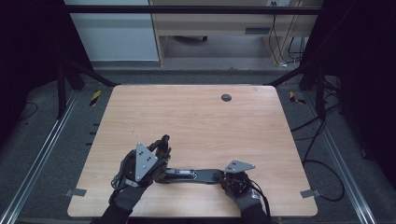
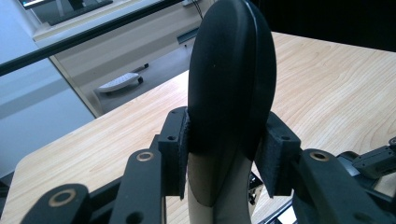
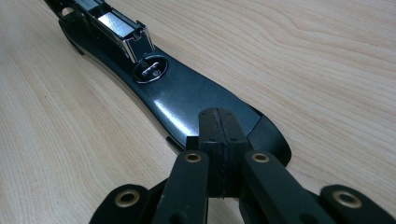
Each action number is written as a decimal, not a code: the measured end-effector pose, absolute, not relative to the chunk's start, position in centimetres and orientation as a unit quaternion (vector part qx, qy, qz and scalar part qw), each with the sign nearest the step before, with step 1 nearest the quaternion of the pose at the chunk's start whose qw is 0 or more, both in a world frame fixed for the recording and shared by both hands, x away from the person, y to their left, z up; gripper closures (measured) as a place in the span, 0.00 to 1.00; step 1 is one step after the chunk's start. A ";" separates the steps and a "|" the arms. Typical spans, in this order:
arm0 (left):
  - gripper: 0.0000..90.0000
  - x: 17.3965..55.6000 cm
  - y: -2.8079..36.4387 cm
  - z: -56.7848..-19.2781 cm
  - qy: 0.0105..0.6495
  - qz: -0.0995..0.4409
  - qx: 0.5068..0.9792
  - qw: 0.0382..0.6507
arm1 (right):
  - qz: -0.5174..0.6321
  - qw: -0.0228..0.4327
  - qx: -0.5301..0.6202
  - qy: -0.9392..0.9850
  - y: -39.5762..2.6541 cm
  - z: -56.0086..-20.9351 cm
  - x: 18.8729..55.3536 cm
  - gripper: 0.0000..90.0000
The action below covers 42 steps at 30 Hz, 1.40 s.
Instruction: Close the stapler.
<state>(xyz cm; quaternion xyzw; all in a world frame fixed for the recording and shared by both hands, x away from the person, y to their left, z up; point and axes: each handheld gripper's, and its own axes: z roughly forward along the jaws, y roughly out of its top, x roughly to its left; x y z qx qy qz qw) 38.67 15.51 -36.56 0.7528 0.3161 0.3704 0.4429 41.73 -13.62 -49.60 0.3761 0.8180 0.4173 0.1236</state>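
A black stapler lies swung open near the table's front edge. Its flat base [image 1: 201,175] [image 3: 187,100] carries a round metal anvil [image 3: 150,70] and a shiny magazine [image 3: 119,25]. Its rounded black top arm [image 2: 231,79] stands up from the left end. My left gripper [image 1: 162,145] [image 2: 229,149] is shut on that arm, one pad on each side. My right gripper [image 1: 223,176] [image 3: 217,128] is shut with its pads pressed together and nothing between them. Its tips rest on the right end of the base.
The wooden table [image 1: 196,116] has a dark round grommet [image 1: 226,97] near its far edge. Metal rails run along both sides, and cables [image 1: 322,140] lie on the floor to the right. A wooden cabinet [image 1: 219,28] stands beyond the table.
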 end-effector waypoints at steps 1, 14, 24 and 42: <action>0.64 38.7 15.4 -36.6 0.315 0.371 0.753 0.442 | 0.417 0.124 0.376 0.818 -13.6 -49.6 41.7 1.00; 0.64 38.6 14.3 -36.9 0.303 0.379 0.758 0.436 | 0.418 0.123 0.375 0.818 -13.6 -49.6 41.7 1.00; 0.63 38.6 13.4 -37.2 0.292 0.385 0.763 0.429 | 0.417 0.122 0.375 0.819 -13.6 -49.6 41.7 1.00; 0.63 38.5 12.1 -37.6 0.282 0.394 0.767 0.420 | 0.417 0.121 0.374 0.820 -13.6 -49.6 41.7 1.00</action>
